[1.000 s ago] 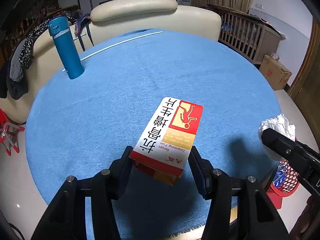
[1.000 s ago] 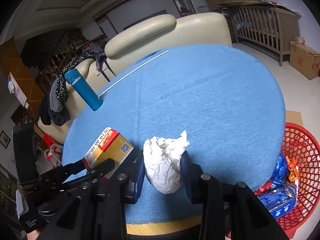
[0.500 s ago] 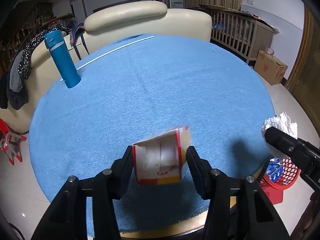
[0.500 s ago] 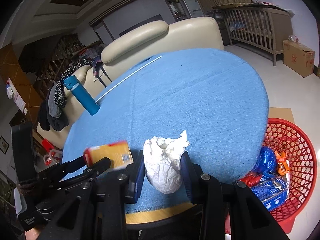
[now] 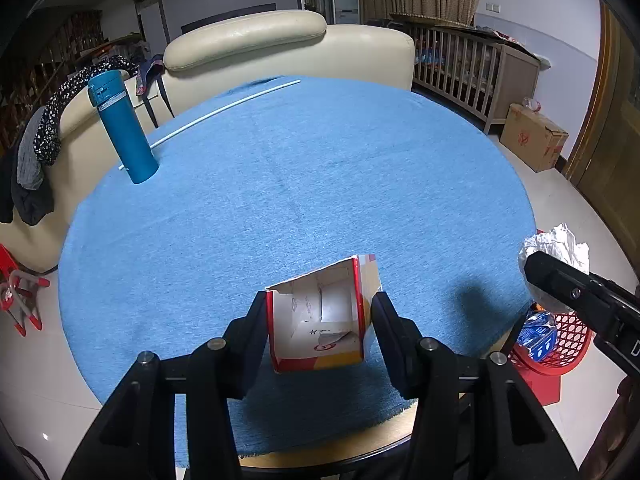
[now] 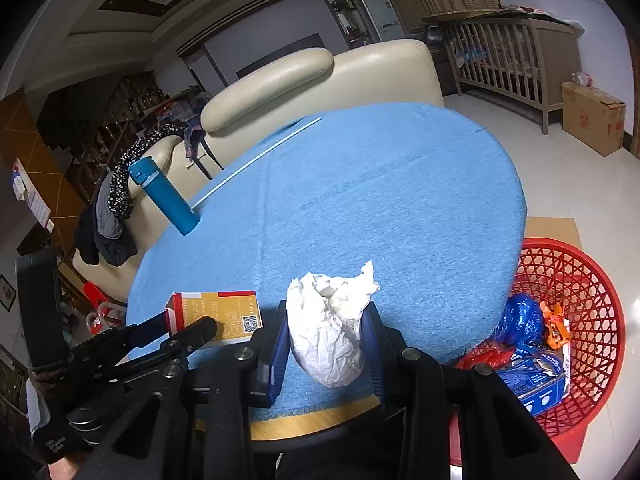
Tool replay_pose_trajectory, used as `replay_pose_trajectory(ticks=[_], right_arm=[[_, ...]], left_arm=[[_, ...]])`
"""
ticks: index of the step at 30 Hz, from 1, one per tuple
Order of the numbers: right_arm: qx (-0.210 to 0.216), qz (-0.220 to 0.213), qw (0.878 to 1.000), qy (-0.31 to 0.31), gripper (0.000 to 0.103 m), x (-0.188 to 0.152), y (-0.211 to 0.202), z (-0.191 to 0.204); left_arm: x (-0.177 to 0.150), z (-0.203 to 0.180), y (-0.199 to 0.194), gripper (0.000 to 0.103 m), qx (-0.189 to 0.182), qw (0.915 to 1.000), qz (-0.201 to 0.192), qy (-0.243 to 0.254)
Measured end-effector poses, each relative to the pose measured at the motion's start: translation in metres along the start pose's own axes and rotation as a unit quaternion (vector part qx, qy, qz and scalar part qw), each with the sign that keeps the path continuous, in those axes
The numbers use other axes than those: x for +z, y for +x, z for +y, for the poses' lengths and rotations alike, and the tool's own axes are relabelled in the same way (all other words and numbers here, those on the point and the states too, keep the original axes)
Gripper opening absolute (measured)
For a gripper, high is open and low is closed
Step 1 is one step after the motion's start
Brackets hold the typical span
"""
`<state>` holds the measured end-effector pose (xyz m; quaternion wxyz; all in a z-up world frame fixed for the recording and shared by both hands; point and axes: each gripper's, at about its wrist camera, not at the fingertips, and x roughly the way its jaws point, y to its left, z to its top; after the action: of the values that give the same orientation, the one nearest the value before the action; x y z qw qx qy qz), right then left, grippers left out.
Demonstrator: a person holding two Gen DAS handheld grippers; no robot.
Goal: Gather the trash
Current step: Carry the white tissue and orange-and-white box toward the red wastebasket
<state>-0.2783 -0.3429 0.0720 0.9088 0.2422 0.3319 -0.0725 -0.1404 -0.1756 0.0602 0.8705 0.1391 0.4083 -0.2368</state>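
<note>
Right wrist view shows the right claw (image 6: 326,350) closed on a crumpled white tissue wad (image 6: 330,336), carried above the near edge of the round desk (image 6: 380,200). At 3 o'clock from it, down on the floor, the red mesh basket (image 6: 576,280) already holds a blue bag, an orange wrapper and a blue carton, so part of the collecting looks done.

Left wrist view has the left claw (image 5: 318,328) clamped on an opened red-and-white carton (image 5: 320,320), lifted off the blue cloth. Both pieces remain to be dropped into the basket.

On the desk, only the teal flask (image 5: 124,128) at 10 o'clock and a thin white rod (image 5: 208,118) remain, well apart from both claws. Room toward the basket past the desk's right edge looks open; the left claw must cross behind the right one.
</note>
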Motion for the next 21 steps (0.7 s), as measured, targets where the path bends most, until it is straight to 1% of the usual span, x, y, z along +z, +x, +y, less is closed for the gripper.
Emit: replay_pose_trajectory(ticks=[6,13,21], right_arm=[[-0.006,-0.002,1.000,0.013,0.036,-0.004,-0.006,-0.014],[-0.022,-0.016,0.999,0.035,0.036,-0.003,-0.024,-0.040],[-0.058,-0.038,0.994,0.079,0.036,-0.002,-0.048,-0.091]], left_arm=[[0.000,-0.004,-0.001,0.053,-0.002,1.0000,-0.002,0.004],[0.002,-0.009,-0.004,0.053,-0.006,0.9999,-0.005,0.013],[0.005,-0.020,-0.008,0.053,-0.017,0.9994,-0.011,0.026]])
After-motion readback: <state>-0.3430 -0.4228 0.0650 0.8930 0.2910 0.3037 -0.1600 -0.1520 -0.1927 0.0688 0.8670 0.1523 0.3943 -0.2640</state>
